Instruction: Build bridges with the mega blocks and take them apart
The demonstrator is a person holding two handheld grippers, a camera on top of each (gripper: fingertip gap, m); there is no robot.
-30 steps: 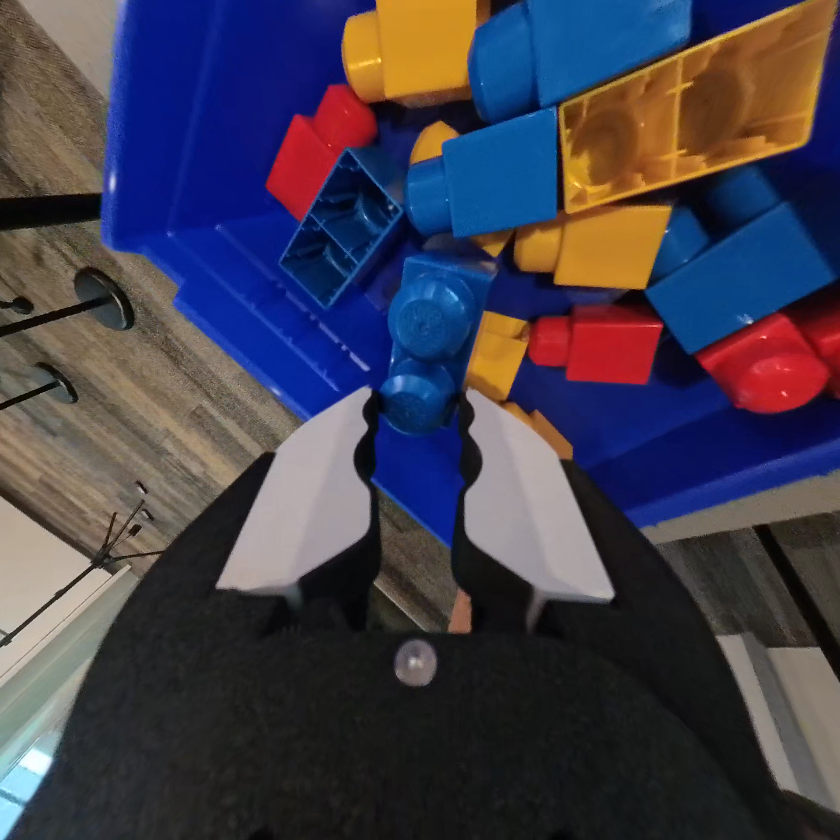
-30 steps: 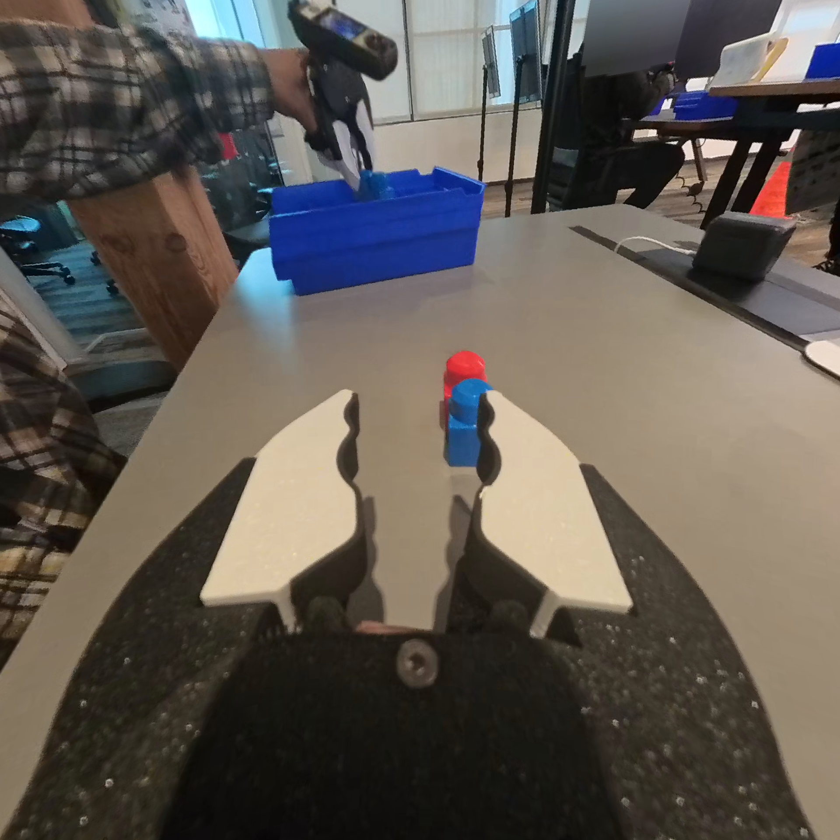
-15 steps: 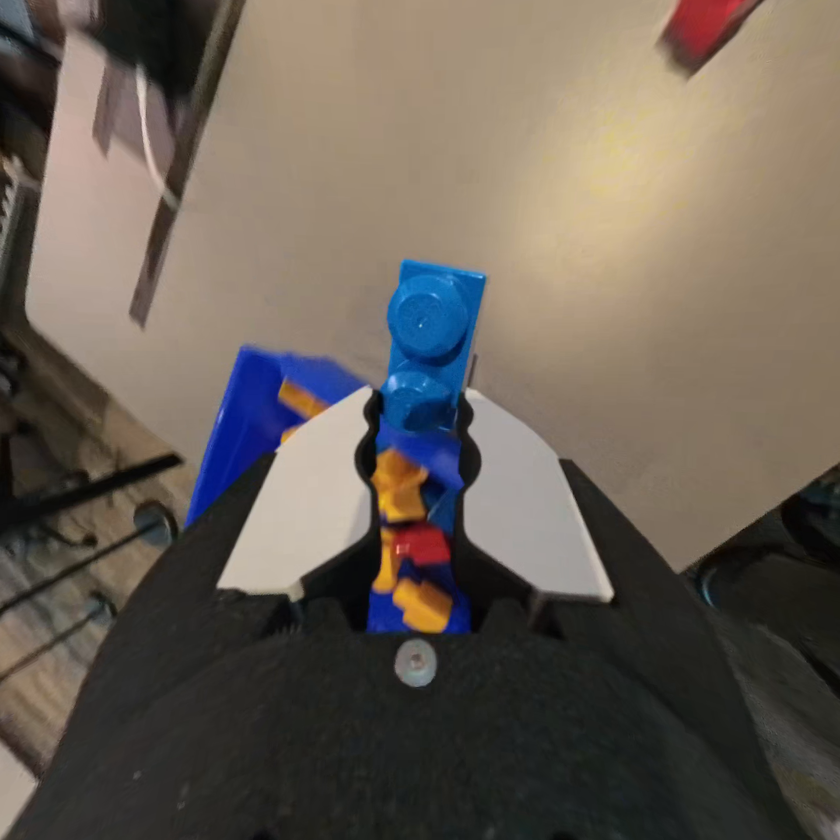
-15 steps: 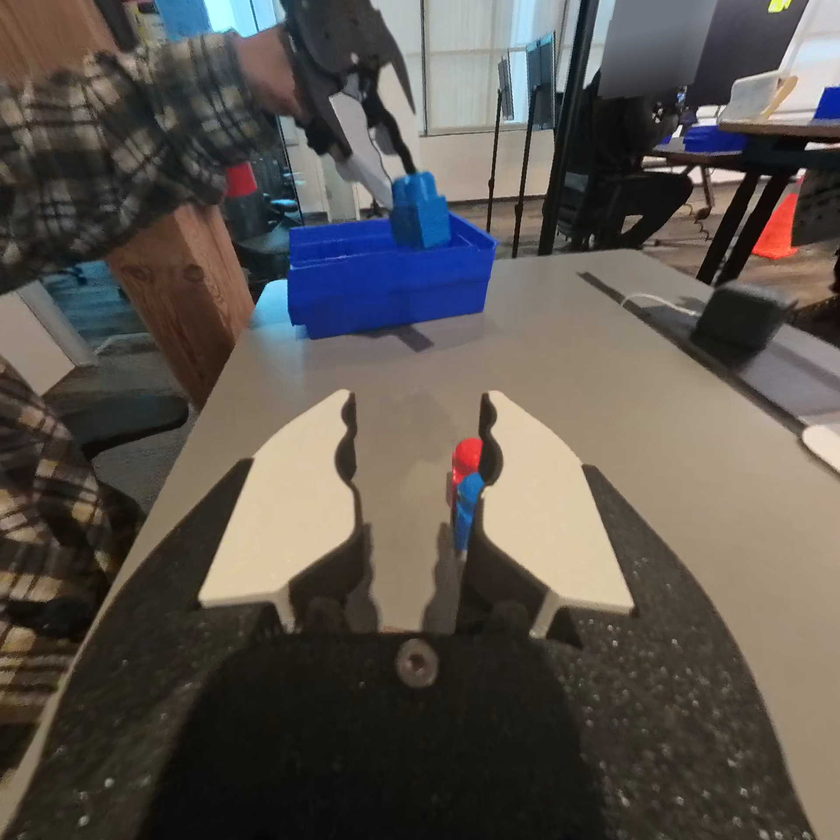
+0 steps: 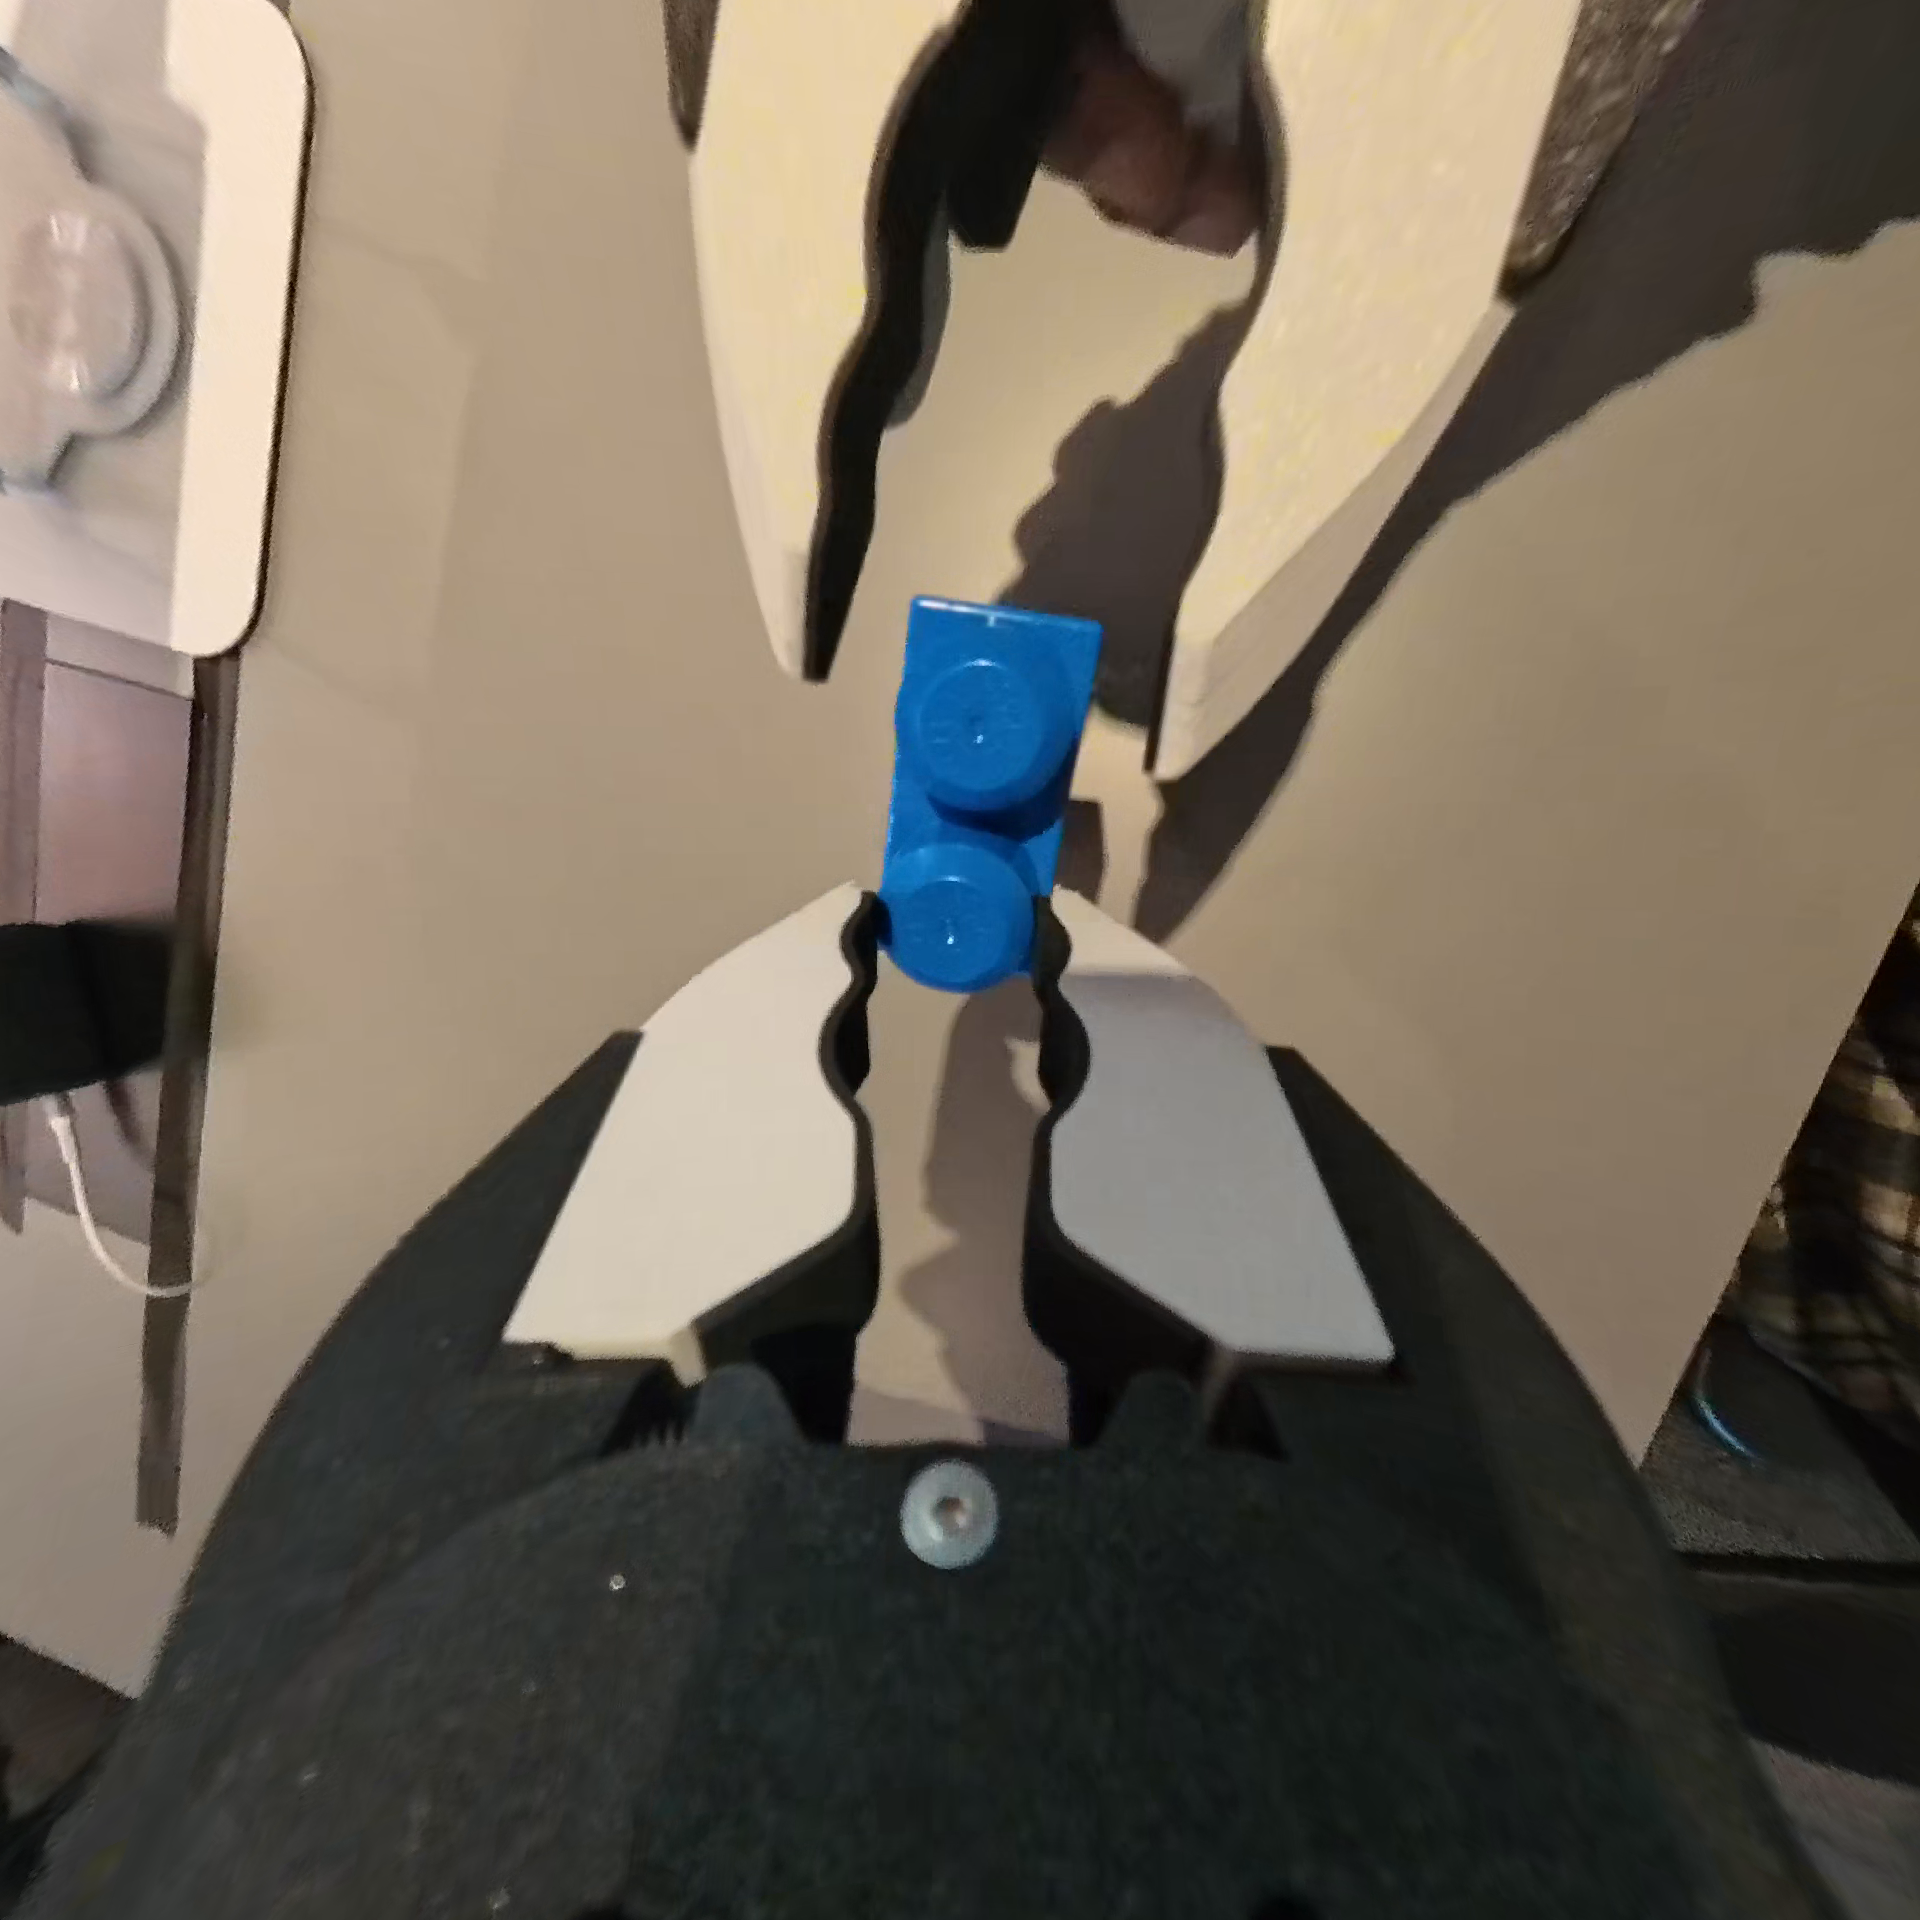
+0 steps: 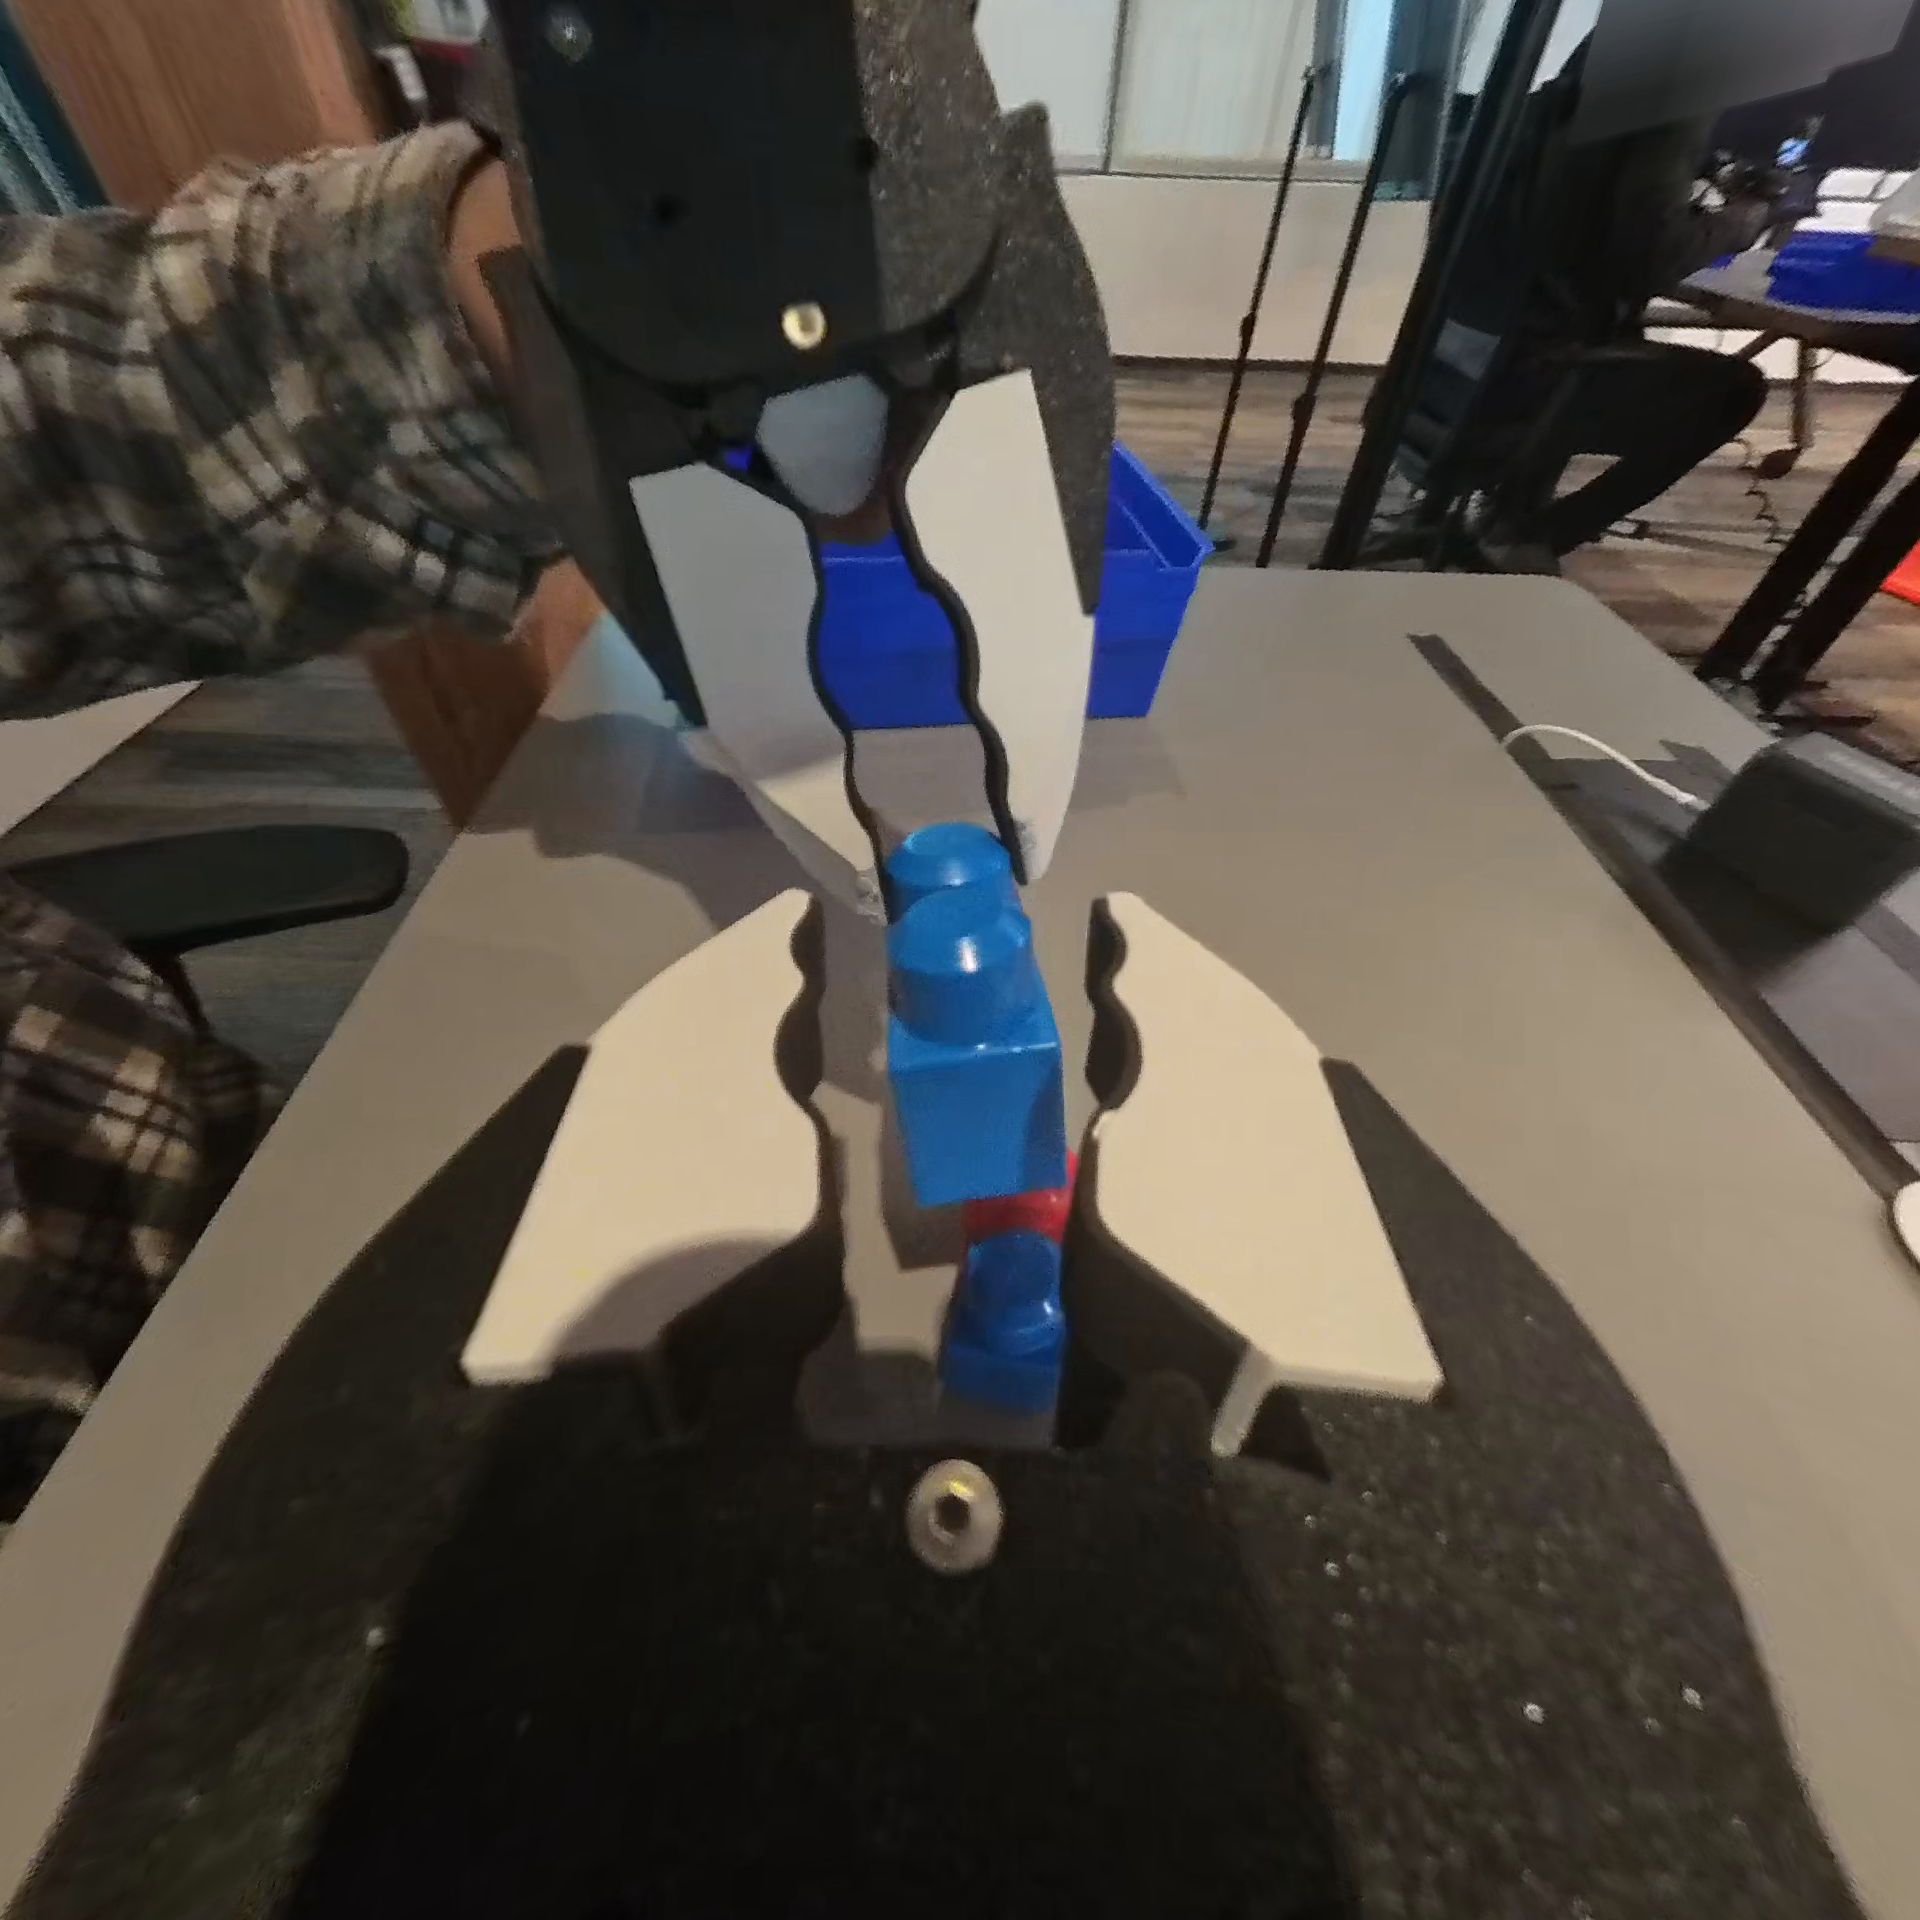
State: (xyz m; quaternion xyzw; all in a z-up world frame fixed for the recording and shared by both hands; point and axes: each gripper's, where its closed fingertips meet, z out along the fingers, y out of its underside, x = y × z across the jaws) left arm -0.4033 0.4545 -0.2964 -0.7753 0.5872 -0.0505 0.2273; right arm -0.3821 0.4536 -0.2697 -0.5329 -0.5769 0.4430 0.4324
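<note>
Left wrist view: the left tool (image 5: 954, 914) is closed on the near stud of a blue two-stud mega block (image 5: 982, 748), which juts forward from the tips above the pale counter (image 5: 499, 623). Beyond the block the right tool (image 5: 987, 675) faces back toward the camera with its white fingers spread wide and nothing between them.

Right wrist view: the right tool (image 6: 951, 914) stands wide apart and empty, low over the grey counter (image 6: 1351, 935). The left tool (image 6: 951, 842) comes down from above, gripping the far stud of the blue two-stud block (image 6: 971, 1070), which hangs clear of the counter between the right tool's fingers. Under and just in front of it stand a small blue block (image 6: 1008, 1320) and a red block (image 6: 1023, 1216) behind it, close together on the counter. The blue bin (image 6: 1132, 613) sits at the far edge.

By my reading the bridge is barely begun: two support blocks are down, the span block is in the air and not yet seated, and the taking apart lies entirely ahead
</note>
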